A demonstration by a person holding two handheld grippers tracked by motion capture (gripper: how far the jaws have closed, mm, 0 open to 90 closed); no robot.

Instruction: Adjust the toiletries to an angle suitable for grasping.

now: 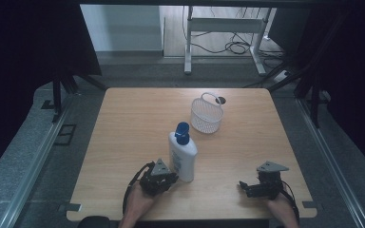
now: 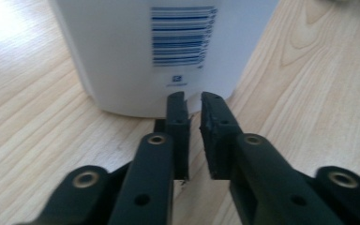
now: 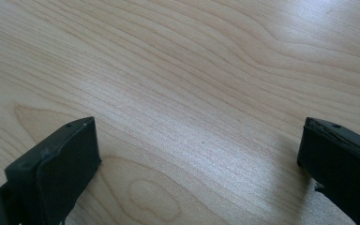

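A white bottle point(image 1: 182, 158) with a blue cap point(image 1: 182, 130) stands upright on the wooden table point(image 1: 123, 123), near its front middle. My left gripper point(image 1: 170, 176) sits just left of the bottle's base, its tips close to it. In the left gripper view the jaws point(image 2: 193, 101) are nearly together with nothing between them, and the bottle's white wall with a blue barcode point(image 2: 178, 35) rises right behind the tips. My right gripper point(image 1: 245, 186) rests near the front right of the table, pointing left. Its jaws point(image 3: 197, 154) stand wide apart over bare wood.
A white mesh basket point(image 1: 206, 114) with a wire handle stands behind the bottle, toward the table's far side. A small dark hole point(image 1: 220, 100) sits in the tabletop beside it. Dark curtains flank the table, and a desk frame with cables point(image 1: 237, 45) stands beyond.
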